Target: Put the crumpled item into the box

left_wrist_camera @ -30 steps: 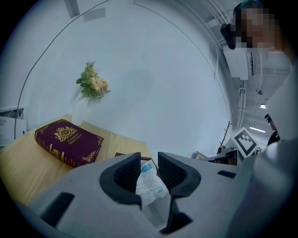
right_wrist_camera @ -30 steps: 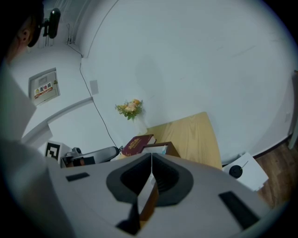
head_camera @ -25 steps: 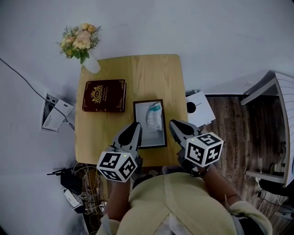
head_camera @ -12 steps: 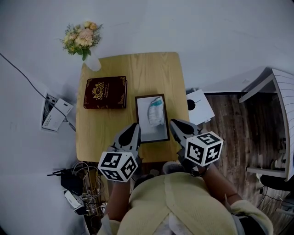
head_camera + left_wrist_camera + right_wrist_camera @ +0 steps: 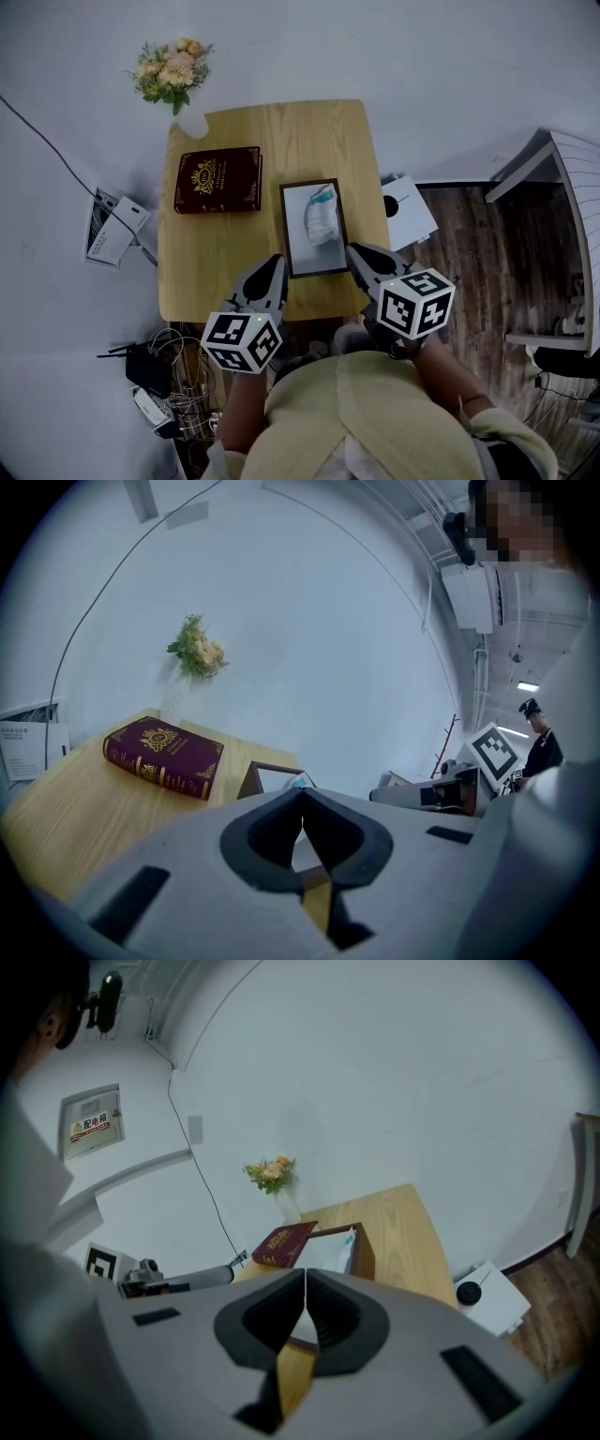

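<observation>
Crumpled item [image 5: 322,214], one, lies in one box [image 5: 314,256] beside one book [image 5: 217,179].

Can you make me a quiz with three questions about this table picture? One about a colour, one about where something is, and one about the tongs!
1. What colour is the book?
A. dark red
B. green
C. yellow

2. Where is the crumpled item?
A. on the book
B. in the box
C. on the floor

3. How are the right tongs?
A. wide open
B. holding the book
C. shut, with nothing in them

Answers:
1. A: the head view shows a dark red cover with gold trim.
2. B: the white and teal lump lies inside the dark frame of the box.
3. C: in the right gripper view the two tips meet and nothing sits between them.
</observation>
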A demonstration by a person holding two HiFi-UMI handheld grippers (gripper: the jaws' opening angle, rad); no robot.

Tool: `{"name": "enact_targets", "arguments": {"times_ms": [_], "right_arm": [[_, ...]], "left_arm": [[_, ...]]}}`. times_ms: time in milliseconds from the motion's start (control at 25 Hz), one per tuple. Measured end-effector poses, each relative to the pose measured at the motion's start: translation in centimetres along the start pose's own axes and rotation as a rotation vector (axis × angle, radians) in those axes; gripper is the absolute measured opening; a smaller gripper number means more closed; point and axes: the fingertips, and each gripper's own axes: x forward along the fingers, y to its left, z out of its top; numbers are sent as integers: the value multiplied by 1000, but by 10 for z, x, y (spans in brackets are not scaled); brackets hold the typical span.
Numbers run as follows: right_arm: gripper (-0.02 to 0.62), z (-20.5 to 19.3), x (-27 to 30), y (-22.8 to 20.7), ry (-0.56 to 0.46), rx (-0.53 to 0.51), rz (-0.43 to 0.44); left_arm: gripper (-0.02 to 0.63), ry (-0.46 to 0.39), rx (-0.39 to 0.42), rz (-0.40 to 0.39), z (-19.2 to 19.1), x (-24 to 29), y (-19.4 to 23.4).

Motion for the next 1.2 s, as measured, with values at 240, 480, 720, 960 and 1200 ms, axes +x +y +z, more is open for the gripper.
{"name": "enact_targets", "arguments": {"times_ms": [240, 480, 720, 960, 1200], "right_arm": [[29, -12, -11, 6, 2, -5, -14], [29, -21, -21, 9, -2, -4, -24], [29, -29, -28, 14, 1, -14, -23], [29, -35, -38, 13, 4, -21, -31], [28, -35, -44, 12, 7, -32, -35]], "left_arm": [[23, 9, -3, -23, -9, -9, -9], [23, 26, -7, -33, -20, -17, -15], [23, 41, -1, -30, -30, -27, -17], [23, 45, -6, -27, -35, -32, -20], [23, 45, 4, -35, -35, -34, -28]]}}
